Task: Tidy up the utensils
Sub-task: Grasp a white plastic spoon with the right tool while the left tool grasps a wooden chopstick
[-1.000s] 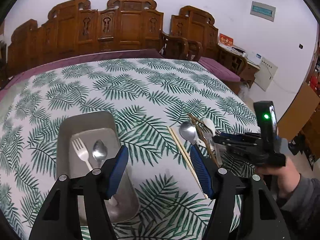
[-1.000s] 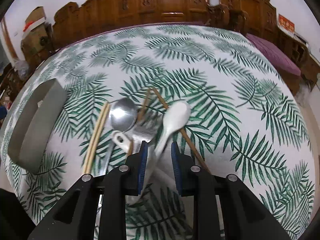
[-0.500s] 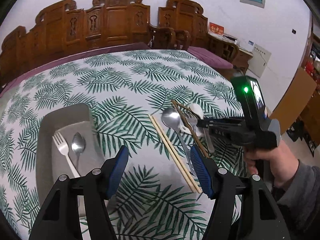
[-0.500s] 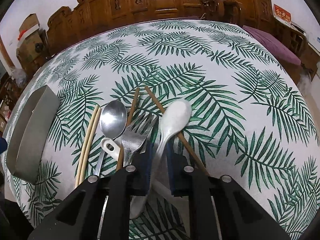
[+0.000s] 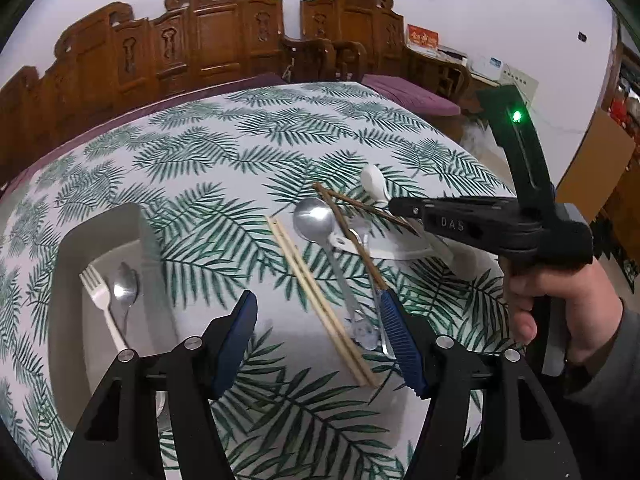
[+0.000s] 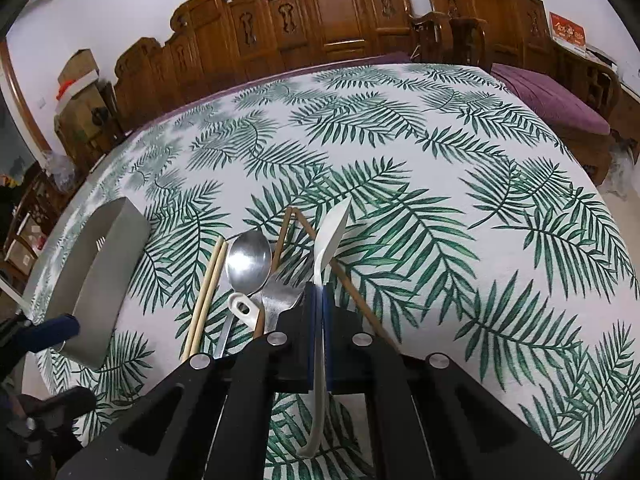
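Right gripper (image 6: 319,304): fingers clenched on the handle of the white spoon (image 6: 330,236), seen at lower centre of the right wrist view. The spoon's long axis runs straight along the fingers; its bowl points away toward mid-frame and the handle end trails below the jaws. The bowl appears tipped on edge, and whether it is clear of the cloth cannot be told.

Left gripper (image 5: 320,336): fingers released, spread wide, holding nothing, low in the left wrist view above the near ends of the pale chopsticks (image 5: 320,300).

Remaining heap, centre of the right wrist view: metal spoon (image 6: 248,260), metal fork (image 6: 278,298), dark chopsticks (image 6: 344,276), and a second white handle with a hole (image 6: 242,306), all lying close together or crossing.

Metal tray (image 5: 68,320): lower left of the left wrist view, holding a white fork (image 5: 98,296) and a small spoon (image 5: 126,288).

Judgement: the tray lies left of the held spoon, well apart. The right gripper holds the item, though the left is nearer the tray. The carry goes leftward across the heap; a low spoon could drag the dark chopsticks.
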Action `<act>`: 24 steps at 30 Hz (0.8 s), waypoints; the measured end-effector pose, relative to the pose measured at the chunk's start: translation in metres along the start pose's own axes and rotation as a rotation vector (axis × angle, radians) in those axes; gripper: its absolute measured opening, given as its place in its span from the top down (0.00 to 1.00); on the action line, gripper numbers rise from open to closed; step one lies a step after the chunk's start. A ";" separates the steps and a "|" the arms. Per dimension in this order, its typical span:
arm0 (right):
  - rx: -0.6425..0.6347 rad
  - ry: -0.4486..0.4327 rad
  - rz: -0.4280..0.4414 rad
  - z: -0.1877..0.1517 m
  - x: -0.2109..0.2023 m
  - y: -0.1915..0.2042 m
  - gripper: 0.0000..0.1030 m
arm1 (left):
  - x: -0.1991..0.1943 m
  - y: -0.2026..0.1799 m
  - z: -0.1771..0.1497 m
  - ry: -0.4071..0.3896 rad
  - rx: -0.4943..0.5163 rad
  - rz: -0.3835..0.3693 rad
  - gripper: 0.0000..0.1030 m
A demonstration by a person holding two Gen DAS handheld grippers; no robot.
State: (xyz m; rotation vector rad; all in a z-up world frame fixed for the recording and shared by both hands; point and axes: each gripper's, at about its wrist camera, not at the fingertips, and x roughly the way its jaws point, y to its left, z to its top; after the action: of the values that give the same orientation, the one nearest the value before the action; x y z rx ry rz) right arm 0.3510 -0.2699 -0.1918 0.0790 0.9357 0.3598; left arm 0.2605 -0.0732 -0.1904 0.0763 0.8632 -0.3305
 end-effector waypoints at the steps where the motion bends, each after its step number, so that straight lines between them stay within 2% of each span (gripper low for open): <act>1: 0.004 -0.003 0.003 0.000 -0.001 -0.001 0.96 | 0.003 -0.003 0.001 0.009 0.006 0.000 0.47; 6: 0.024 -0.031 0.004 0.001 -0.011 -0.015 0.96 | 0.019 -0.019 0.008 0.037 0.004 -0.019 0.54; 13: 0.055 -0.038 -0.013 -0.001 -0.015 -0.033 0.96 | 0.056 -0.037 0.015 0.102 -0.001 -0.053 0.70; 18: 0.072 -0.037 -0.010 -0.003 -0.017 -0.041 0.96 | 0.083 -0.038 0.016 0.161 -0.032 -0.062 0.79; 20: 0.068 -0.034 -0.009 -0.003 -0.016 -0.040 0.96 | 0.094 -0.036 0.017 0.179 -0.049 -0.064 0.79; 24: 0.057 -0.030 -0.006 -0.005 -0.016 -0.037 0.96 | 0.102 -0.035 0.019 0.179 -0.058 -0.048 0.90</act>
State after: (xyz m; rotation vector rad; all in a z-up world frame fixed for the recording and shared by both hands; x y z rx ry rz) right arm 0.3484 -0.3104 -0.1905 0.1335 0.9160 0.3256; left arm 0.3247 -0.1361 -0.2525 0.0314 1.0524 -0.3471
